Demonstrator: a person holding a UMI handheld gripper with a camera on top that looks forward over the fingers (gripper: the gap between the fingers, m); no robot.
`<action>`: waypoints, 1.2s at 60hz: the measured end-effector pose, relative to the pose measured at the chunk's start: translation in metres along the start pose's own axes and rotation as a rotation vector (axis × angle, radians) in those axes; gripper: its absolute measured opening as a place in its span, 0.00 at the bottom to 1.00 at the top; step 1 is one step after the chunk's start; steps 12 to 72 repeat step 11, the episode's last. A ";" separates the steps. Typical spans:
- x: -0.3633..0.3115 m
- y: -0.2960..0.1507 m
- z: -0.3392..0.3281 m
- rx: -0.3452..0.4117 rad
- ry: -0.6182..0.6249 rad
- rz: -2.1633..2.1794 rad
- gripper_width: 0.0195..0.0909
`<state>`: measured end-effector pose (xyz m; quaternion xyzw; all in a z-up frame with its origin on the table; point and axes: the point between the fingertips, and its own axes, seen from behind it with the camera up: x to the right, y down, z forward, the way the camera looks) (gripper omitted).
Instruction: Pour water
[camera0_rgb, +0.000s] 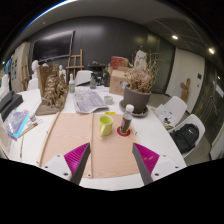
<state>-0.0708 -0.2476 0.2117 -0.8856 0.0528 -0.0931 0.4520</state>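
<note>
The claw (110, 160) hovers level above the near edge of the tabletop (45, 135), its fingers spread wide with nothing between them. Beyond them, on a tan mat (85, 135), stand a yellow-green cup (106, 125) and, just to its right, a clear bottle (126, 119) with a red label. A potted plant (138, 90) sits farther back on the right.

One desk (150, 130) carries one brown mat (85, 140), one yellow-green cup (106, 125) and one clear bottle (126, 120) with a red band. Two potted dried plants stand further back: one (54, 92) at the left, one (138, 85) at the right. One hand-held gripper (111, 163) shows two fingers (78, 163), each with one pink pad.
</note>
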 end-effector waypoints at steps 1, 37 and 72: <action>0.001 0.000 0.000 0.003 0.006 -0.009 0.93; -0.006 0.004 0.000 -0.006 0.007 -0.011 0.93; -0.006 0.004 0.000 -0.006 0.007 -0.011 0.93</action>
